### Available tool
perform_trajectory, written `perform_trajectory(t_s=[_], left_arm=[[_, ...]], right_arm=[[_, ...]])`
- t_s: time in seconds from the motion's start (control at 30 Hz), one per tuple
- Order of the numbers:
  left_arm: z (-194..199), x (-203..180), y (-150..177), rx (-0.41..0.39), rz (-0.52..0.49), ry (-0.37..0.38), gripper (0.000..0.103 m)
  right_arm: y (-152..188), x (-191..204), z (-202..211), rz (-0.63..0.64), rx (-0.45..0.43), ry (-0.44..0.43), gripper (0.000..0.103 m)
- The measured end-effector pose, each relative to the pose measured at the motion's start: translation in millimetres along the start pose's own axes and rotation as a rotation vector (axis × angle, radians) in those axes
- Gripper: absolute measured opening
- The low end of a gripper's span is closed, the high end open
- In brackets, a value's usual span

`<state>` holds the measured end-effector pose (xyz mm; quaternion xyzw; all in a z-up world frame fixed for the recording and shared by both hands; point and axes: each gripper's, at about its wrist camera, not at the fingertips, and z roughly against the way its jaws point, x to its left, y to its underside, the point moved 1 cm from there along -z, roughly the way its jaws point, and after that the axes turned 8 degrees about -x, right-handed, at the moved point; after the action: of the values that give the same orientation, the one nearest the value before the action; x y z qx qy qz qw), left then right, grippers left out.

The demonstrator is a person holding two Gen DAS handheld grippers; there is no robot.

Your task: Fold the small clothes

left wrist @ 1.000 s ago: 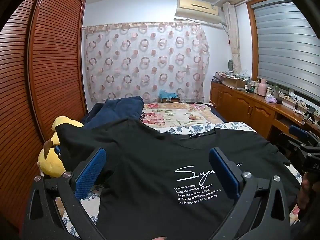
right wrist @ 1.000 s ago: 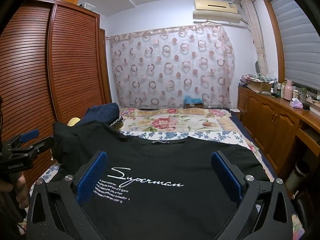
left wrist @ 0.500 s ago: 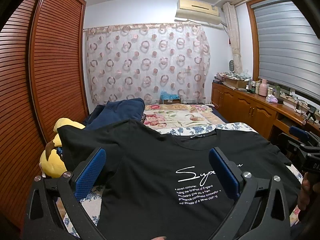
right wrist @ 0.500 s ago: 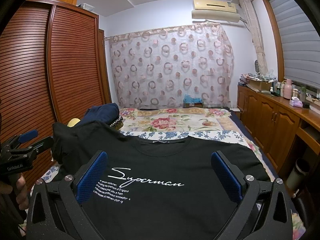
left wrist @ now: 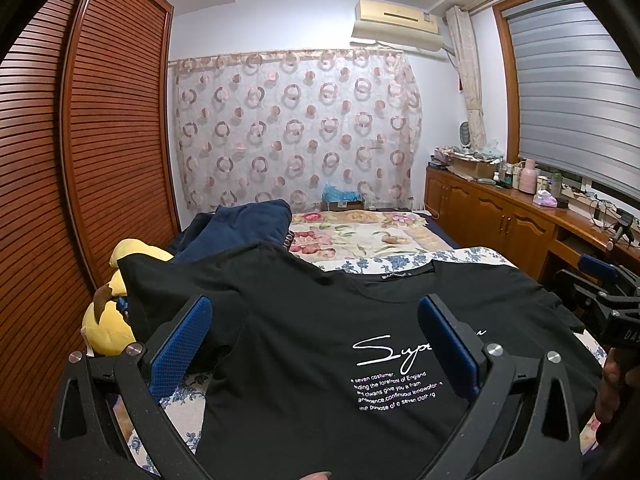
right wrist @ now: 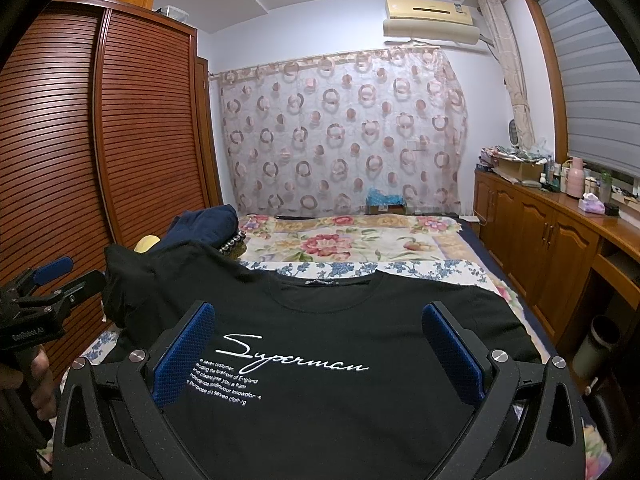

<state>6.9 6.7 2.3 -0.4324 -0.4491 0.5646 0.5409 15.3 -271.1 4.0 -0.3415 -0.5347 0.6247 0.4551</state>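
Observation:
A black T-shirt (left wrist: pixel 304 360) with white "Superman" lettering lies face up and spread flat on the bed, collar pointing away from me. Its left sleeve (right wrist: pixel 128 280) rides up over a pile at the bed's left side. My left gripper (left wrist: pixel 314 312) hovers open over the shirt's left half, blue pads wide apart with nothing between them. Open too, my right gripper (right wrist: pixel 318 316) hangs over the chest print (right wrist: pixel 288 356). In the right wrist view, the left gripper (right wrist: pixel 52 276) shows at the left edge, held by a hand.
A yellow plush toy (left wrist: pixel 108 320) and a navy garment (left wrist: pixel 240 224) lie at the bed's left, against the slatted wardrobe (left wrist: pixel 100 160). A floral bedspread (right wrist: pixel 360 240) covers the far half. Wooden cabinets (right wrist: pixel 540 232) and a bin (right wrist: pixel 596 344) line the right side.
Both grippers stay open and almost still above the shirt. The left wrist view has shifted only very slightly.

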Motion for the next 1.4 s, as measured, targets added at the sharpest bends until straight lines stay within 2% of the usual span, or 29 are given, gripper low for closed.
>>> perform_trajectory(t_s=[1.4], left_arm=[[2.6,-1.5,-1.6,-0.007,-0.008,-0.002,0.103]], right_arm=[[-0.7,3.2,0.4,0.000,-0.003,-0.010,0.103]])
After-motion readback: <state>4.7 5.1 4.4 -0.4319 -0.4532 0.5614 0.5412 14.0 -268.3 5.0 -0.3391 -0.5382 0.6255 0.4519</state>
